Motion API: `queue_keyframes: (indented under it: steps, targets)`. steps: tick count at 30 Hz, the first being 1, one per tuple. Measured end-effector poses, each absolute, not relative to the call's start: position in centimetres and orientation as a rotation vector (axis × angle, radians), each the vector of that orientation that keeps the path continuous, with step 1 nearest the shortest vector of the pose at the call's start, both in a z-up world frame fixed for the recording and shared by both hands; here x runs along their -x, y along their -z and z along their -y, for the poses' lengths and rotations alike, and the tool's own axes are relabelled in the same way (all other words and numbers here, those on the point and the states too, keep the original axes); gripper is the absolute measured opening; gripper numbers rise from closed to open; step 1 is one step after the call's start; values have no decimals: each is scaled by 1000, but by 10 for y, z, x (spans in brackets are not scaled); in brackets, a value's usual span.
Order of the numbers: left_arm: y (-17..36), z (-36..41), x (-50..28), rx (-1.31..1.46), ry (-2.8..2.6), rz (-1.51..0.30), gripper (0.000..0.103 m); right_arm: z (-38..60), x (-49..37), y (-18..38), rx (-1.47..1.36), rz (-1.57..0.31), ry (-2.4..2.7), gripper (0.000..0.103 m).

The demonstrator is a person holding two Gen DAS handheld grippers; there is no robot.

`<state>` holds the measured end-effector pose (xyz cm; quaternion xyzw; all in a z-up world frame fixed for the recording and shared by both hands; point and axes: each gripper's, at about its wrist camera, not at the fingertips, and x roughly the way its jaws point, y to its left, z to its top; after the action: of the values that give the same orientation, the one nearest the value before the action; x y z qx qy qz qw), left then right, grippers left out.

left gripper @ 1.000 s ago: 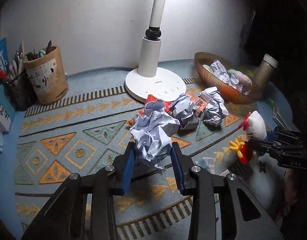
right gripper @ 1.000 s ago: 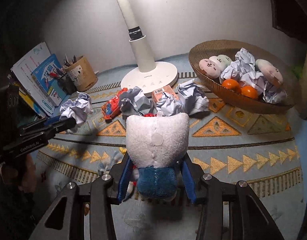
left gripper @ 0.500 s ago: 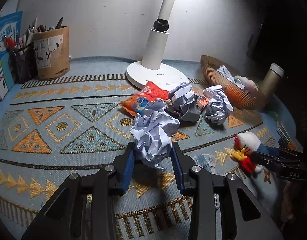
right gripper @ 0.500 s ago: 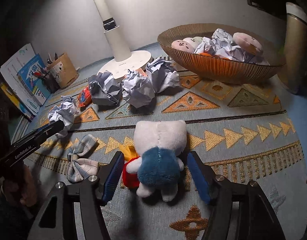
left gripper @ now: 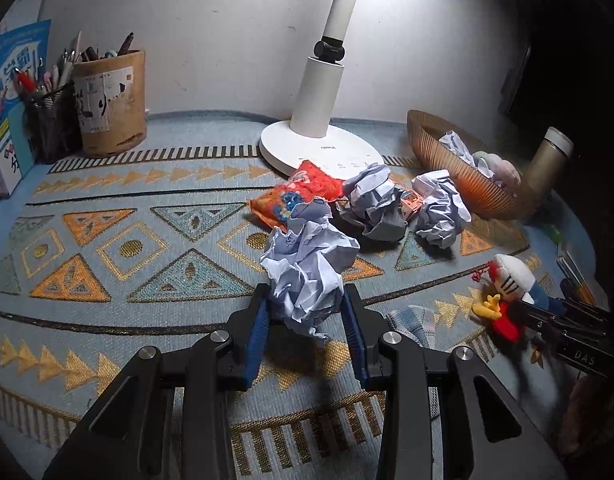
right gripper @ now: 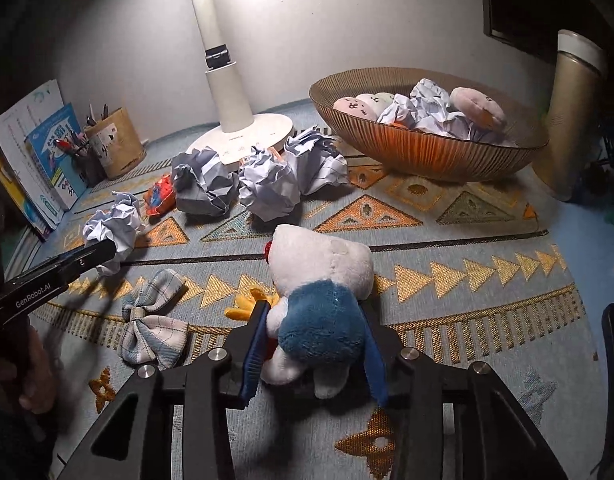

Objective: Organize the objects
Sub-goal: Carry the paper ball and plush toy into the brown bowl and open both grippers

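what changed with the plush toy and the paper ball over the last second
The right gripper lowered the plush toy to the rug, let go half a second ago, and its jaws are closing on it again. The left gripper dipped toward the rug, still clamped on the crumpled paper ball. The bowl and loose paper balls stayed put.

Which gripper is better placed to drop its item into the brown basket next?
Probably the right gripper: its jaws are closing on the plush toy, and the basket lies closer ahead than from the left gripper.
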<state>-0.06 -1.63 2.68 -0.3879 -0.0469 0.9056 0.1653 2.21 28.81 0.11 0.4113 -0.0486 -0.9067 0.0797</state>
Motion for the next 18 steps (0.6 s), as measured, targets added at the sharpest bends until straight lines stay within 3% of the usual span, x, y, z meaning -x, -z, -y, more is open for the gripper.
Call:
queue_keyframes:
  steps: [11,18]
  targets:
    - [-144,-61,46,851,-2470,91,32,-351,9,-118,-950,254,2945,42]
    - [-145,-139,112,865,-2407,67,32,-383,92,-134,-975,406,2939,42]
